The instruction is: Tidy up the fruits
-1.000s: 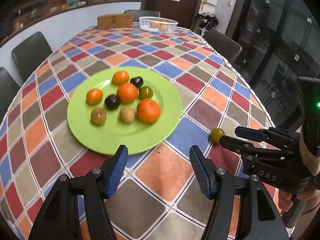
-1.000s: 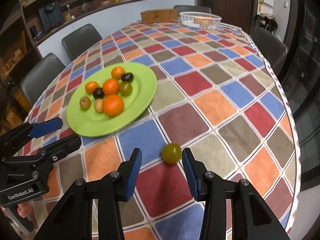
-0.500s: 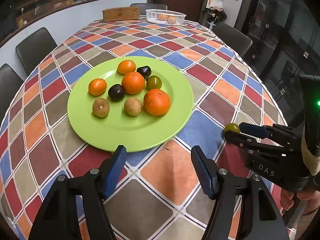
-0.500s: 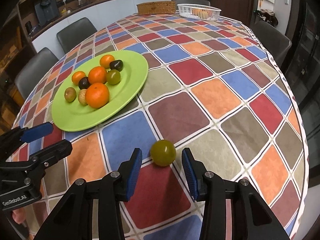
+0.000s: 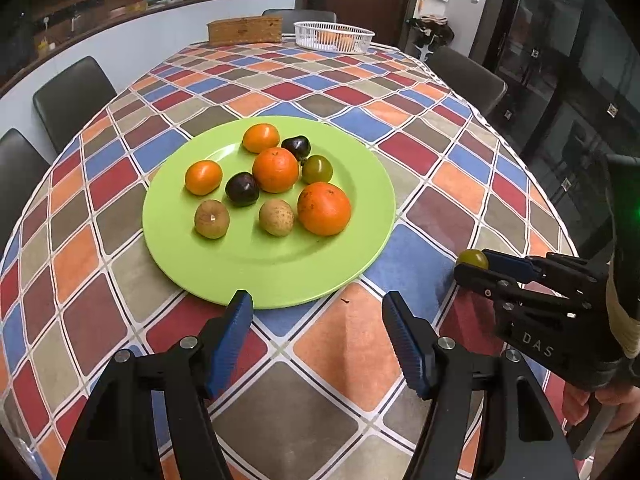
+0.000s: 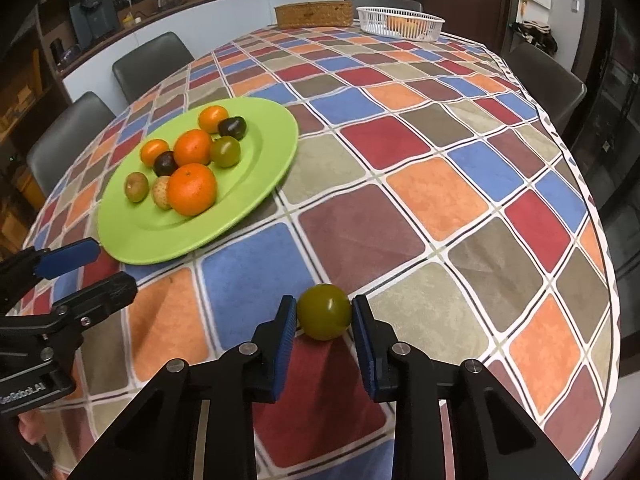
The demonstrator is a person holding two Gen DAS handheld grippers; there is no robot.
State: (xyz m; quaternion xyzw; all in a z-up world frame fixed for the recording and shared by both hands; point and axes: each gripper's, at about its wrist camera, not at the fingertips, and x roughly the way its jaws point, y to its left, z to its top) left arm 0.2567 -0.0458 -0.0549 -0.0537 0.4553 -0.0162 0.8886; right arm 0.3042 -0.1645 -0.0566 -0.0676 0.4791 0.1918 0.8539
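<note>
Right fingers (image 6: 364, 320) narrow, touching green fruit (image 6: 324, 311) between them; left fingers (image 5: 240, 320) wide

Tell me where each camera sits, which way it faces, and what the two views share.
Left wrist: rides the open left gripper, looking along the table at the green plate of fruit; the right gripper shows at right.
Right wrist: rides the right gripper, fingers closed around a green plum; the left gripper shows at left.
Shared: plate, plum, checkered tablecloth, white basket.
</note>
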